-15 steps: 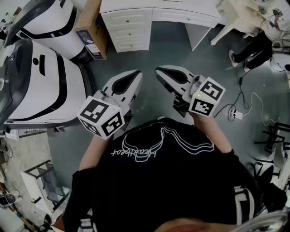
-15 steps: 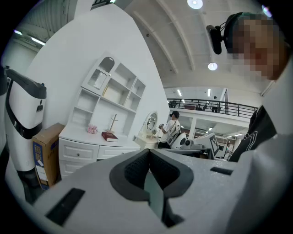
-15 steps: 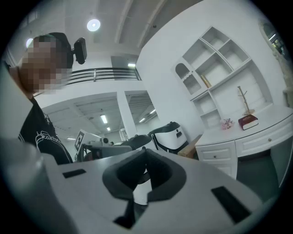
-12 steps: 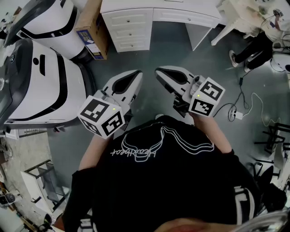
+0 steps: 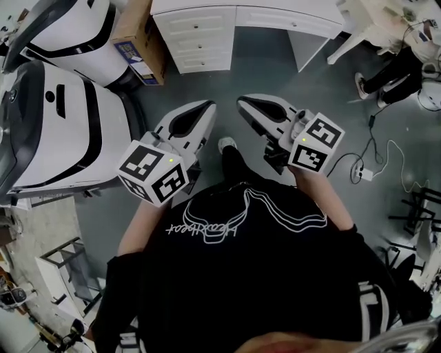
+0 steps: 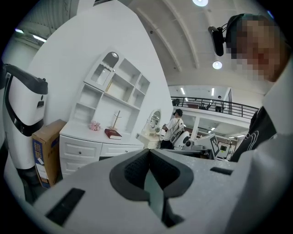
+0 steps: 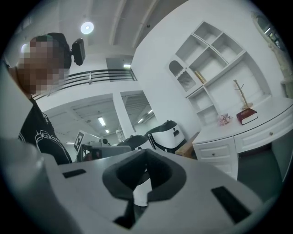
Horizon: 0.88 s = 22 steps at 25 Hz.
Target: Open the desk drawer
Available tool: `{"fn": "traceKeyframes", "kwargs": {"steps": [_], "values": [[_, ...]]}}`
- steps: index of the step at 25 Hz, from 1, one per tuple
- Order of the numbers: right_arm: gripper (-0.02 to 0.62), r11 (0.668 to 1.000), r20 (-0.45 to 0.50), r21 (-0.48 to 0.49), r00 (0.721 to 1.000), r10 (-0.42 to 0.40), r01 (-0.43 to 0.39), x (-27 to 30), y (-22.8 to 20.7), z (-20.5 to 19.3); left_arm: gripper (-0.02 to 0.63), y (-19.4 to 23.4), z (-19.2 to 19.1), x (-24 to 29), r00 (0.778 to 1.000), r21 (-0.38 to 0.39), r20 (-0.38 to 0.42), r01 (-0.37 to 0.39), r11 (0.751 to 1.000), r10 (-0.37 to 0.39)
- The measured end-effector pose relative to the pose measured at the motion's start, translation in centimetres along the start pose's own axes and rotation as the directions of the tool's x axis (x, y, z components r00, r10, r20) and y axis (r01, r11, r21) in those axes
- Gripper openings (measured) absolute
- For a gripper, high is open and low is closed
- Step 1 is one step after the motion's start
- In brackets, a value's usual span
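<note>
The white desk (image 5: 275,18) stands at the top of the head view, some way ahead of me. A stack of small knobbed drawers (image 5: 199,38) fills its left side, and a long drawer runs across the knee gap. All drawers look closed. My left gripper (image 5: 205,107) and right gripper (image 5: 242,105) are held side by side in front of my chest, pointing toward the desk, both shut with nothing in them. In the left gripper view the desk (image 6: 81,151) shows beyond the shut left gripper (image 6: 149,153). The right gripper view has the desk (image 7: 219,152) to the right of the right gripper (image 7: 145,153).
Two big white machines (image 5: 58,127) stand on my left, with a cardboard box (image 5: 138,38) beside the desk. A person (image 5: 393,65) stands at the far right by a white table. A cable and power strip (image 5: 363,174) lie on the grey floor to my right. My shoe (image 5: 226,145) shows between the grippers.
I have stepped toward the desk: a shoe now shows between the grippers and the floor has shifted in the head view. Both grippers stay shut and level.
</note>
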State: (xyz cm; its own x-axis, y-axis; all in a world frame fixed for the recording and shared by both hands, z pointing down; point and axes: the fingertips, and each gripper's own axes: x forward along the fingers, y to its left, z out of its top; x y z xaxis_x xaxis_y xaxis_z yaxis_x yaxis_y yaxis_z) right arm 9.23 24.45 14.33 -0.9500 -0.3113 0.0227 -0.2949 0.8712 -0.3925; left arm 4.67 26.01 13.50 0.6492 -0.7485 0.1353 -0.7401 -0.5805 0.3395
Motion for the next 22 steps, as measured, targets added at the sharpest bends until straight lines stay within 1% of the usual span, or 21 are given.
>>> {"fn": "traceKeyframes", "kwargs": {"steps": [7, 14, 19, 22], "values": [[0.006, 0.999, -0.015, 0.041, 1.0, -0.014, 0.014, 2.7, -6.3, 0.7, 0.004, 4.8, 0.3, 4.4, 0.999, -0.039, -0.03, -0.024, 0.999, 0.023], [0.006, 0.996, -0.043, 0.09, 0.999, -0.022, 0.025, 6.4, -14.6, 2.3, 0.003, 11.1, 1.5, 10.6, 0.997, -0.079, -0.056, -0.049, 0.996, 0.044], [0.006, 0.997, -0.071, 0.062, 0.997, -0.032, 0.037, 8.7, -20.2, 3.3, 0.003, 15.8, 1.7, 14.8, 0.991, -0.1, -0.094, -0.105, 0.989, 0.095], [0.006, 0.997, -0.075, 0.067, 0.997, -0.019, 0.024, 10.2, -22.8, 3.9, 0.003, 18.1, 2.2, 16.7, 0.988, -0.105, -0.098, -0.126, 0.986, 0.116]]}}
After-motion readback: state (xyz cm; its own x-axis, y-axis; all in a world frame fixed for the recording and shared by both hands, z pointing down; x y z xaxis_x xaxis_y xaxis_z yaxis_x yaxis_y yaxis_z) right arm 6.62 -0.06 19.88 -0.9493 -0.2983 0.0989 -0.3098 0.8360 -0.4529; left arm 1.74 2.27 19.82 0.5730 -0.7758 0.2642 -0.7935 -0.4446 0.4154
